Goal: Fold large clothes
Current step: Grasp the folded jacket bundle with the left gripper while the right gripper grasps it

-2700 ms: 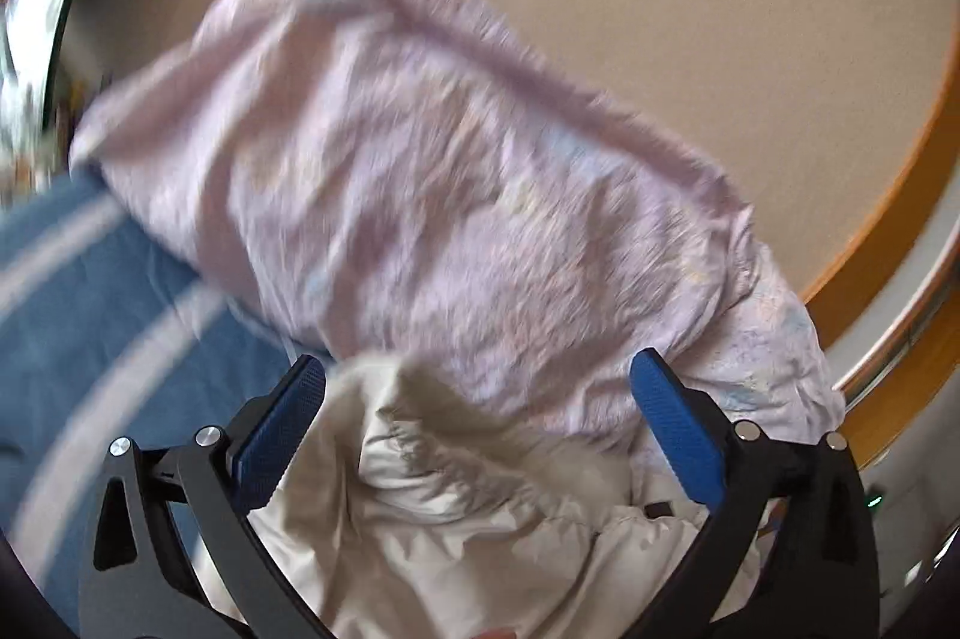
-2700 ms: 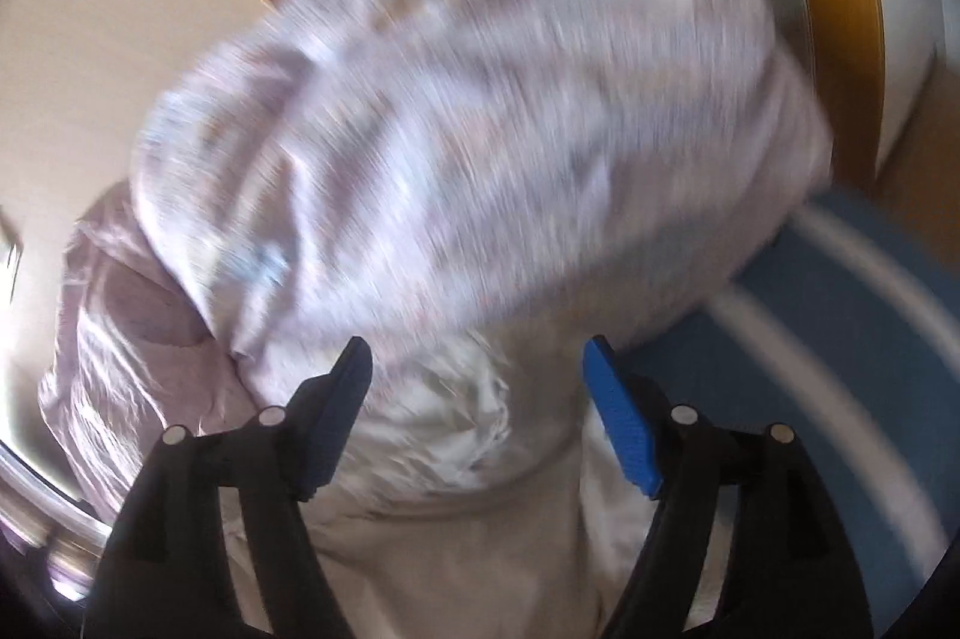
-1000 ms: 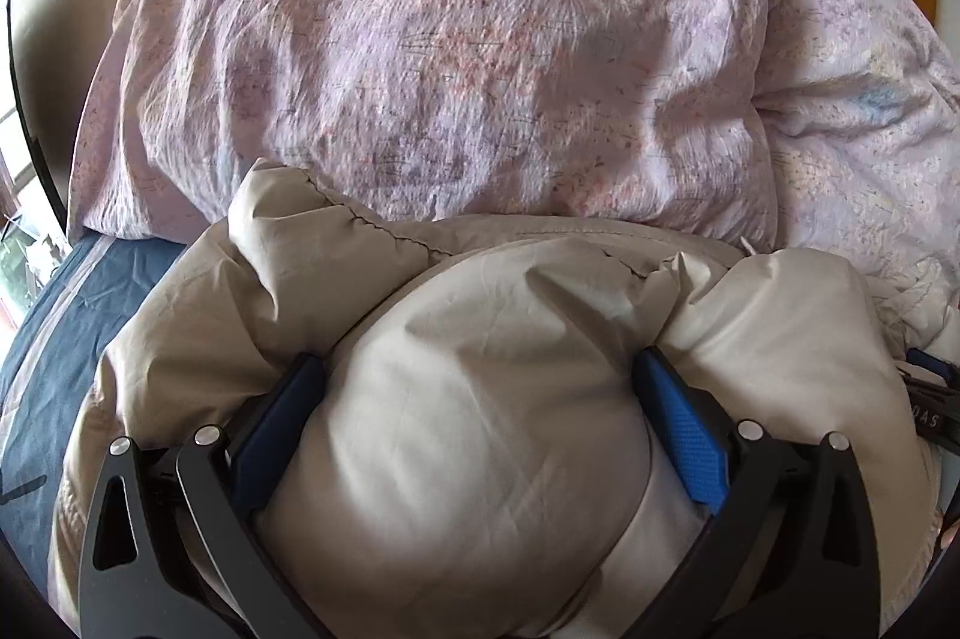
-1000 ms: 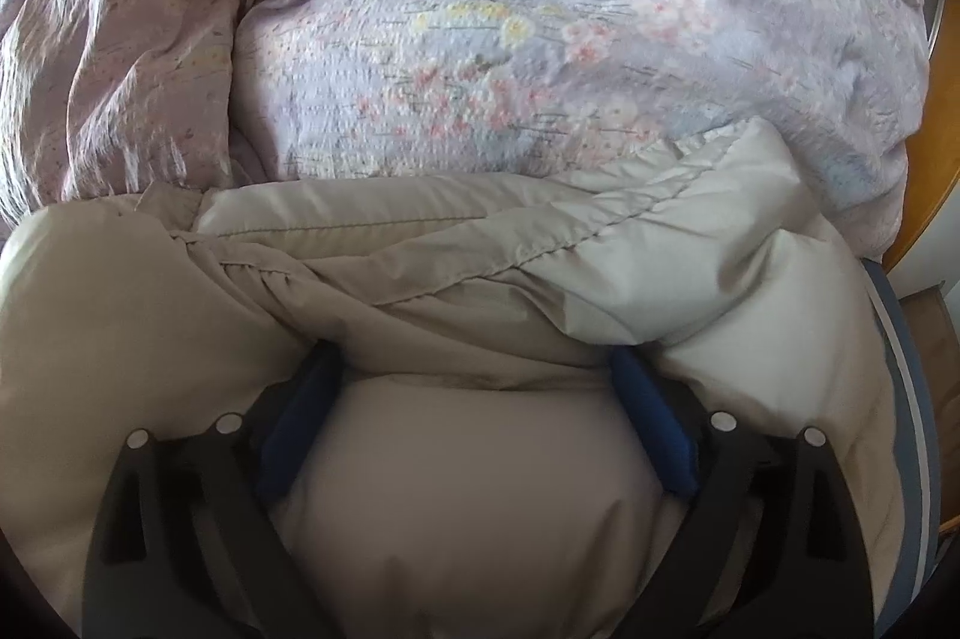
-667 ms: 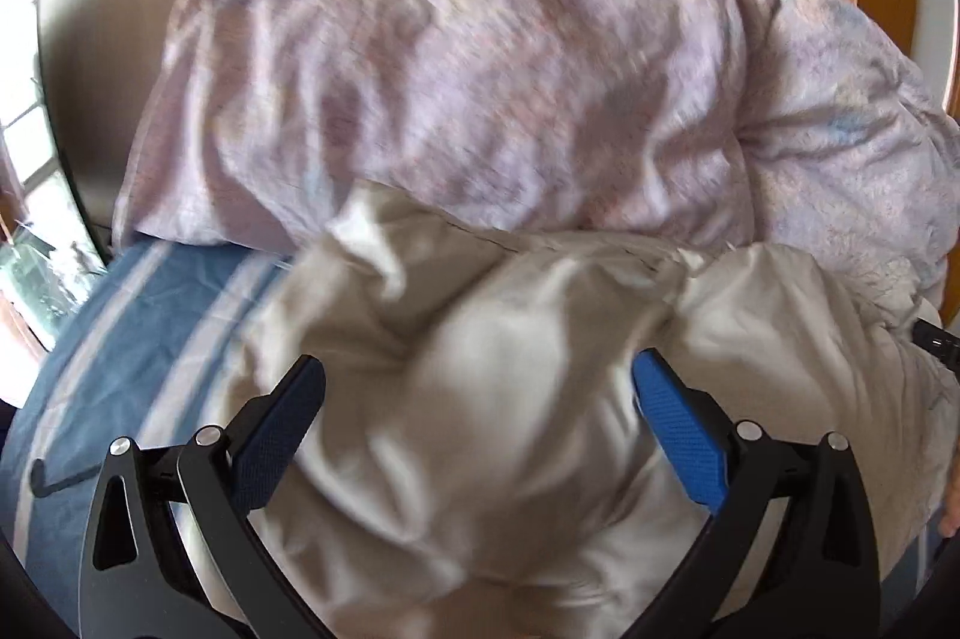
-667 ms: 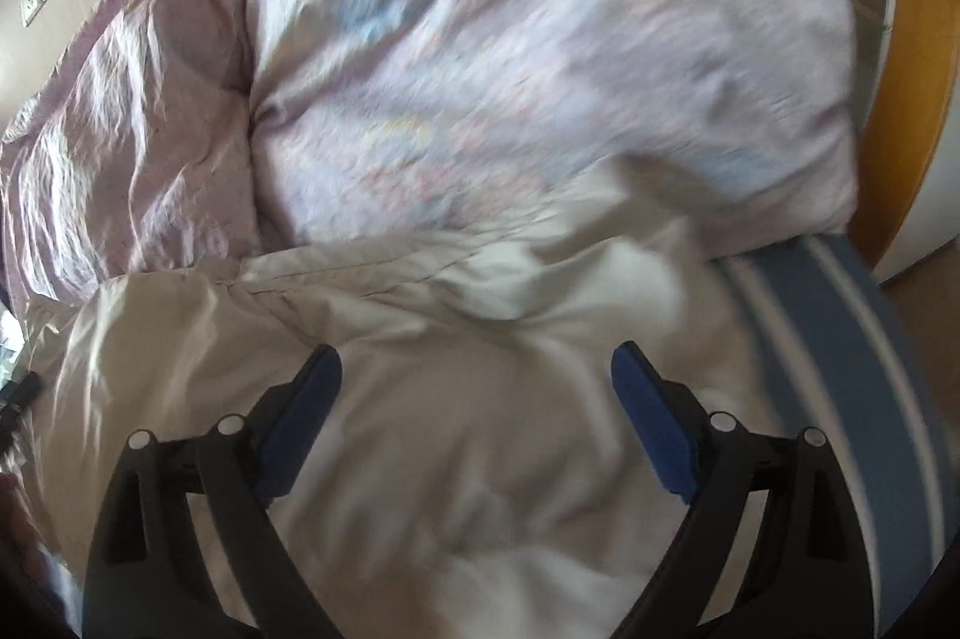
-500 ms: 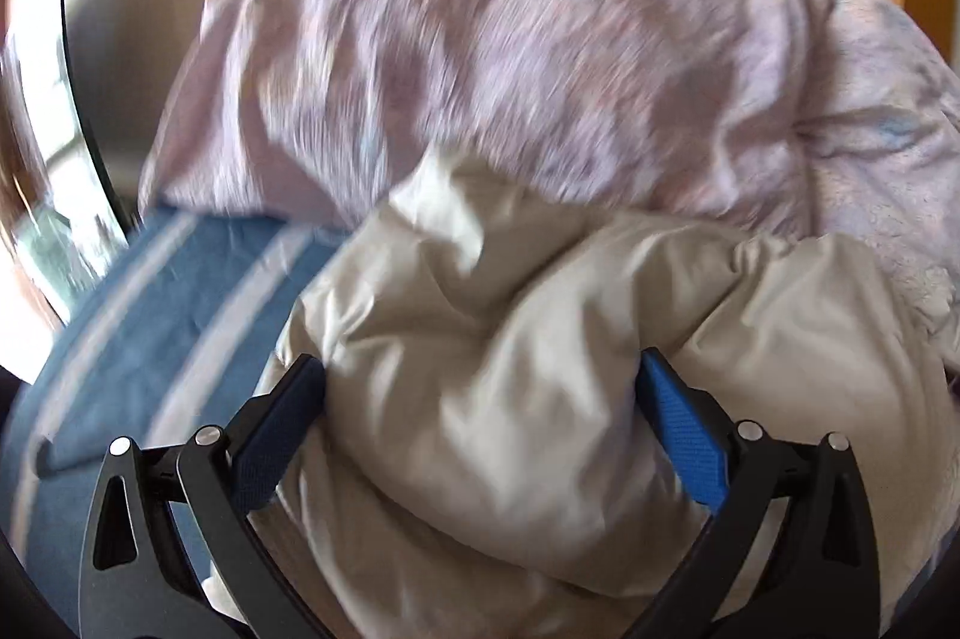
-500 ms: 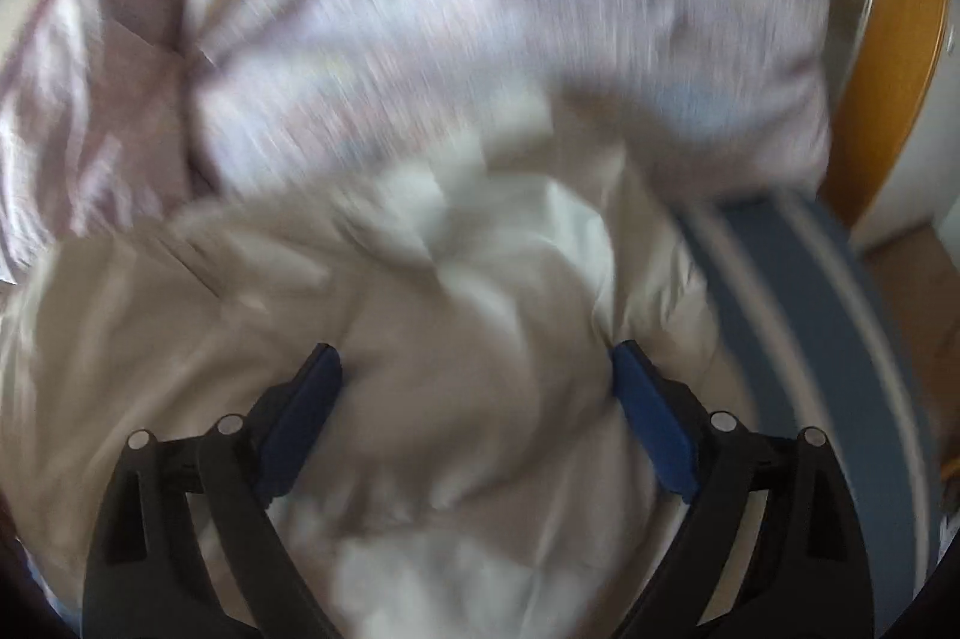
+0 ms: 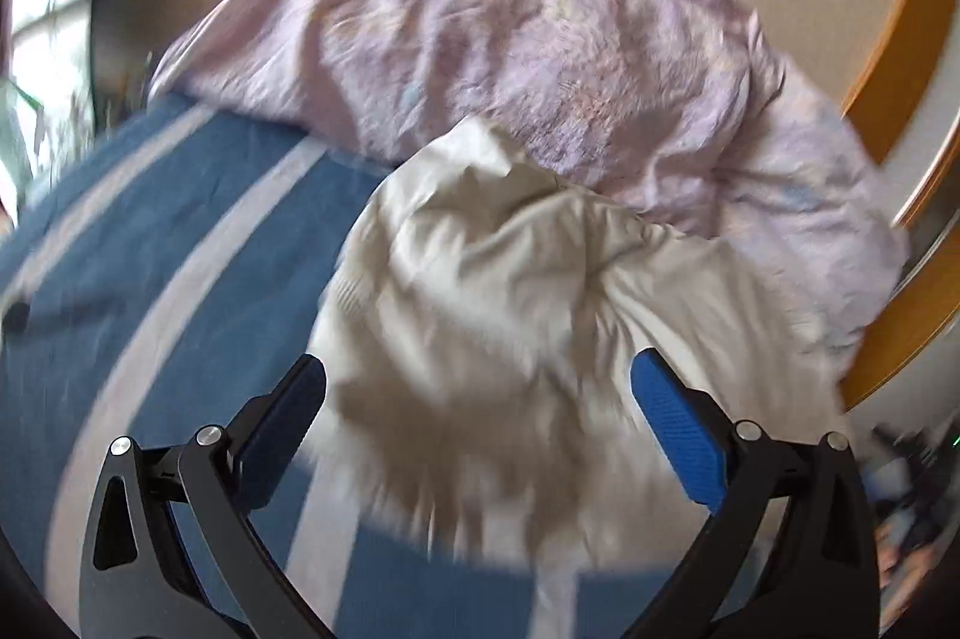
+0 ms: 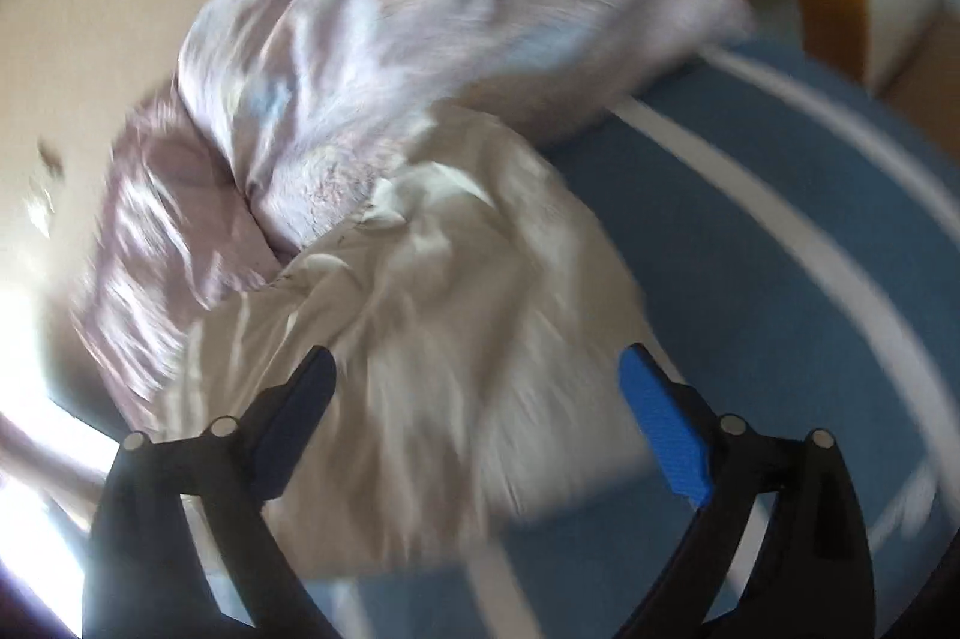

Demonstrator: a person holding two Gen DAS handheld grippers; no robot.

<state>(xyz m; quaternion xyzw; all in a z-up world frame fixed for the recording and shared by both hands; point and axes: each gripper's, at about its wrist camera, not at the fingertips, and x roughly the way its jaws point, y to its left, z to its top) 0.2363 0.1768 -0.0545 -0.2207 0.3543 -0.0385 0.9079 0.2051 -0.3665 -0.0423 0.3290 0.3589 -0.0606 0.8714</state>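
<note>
The cream padded garment [image 9: 510,315] is seen bunched on the blue striped bedcover [image 9: 150,249] against the lilac duvet [image 9: 510,39], gripped by neither the left gripper [image 9: 477,399] nor the right gripper [image 10: 477,393], whose fingers are spread wide, so the folding is judged barely begun.

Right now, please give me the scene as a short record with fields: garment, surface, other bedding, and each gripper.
garment: cream padded jacket, bunched in a heap, not folded
surface: blue bedsheet with white stripes
other bedding: pink floral duvet, behind the jacket and touching it
left gripper: open, holds nothing
right gripper: open, holds nothing
image quality: blurred
</note>
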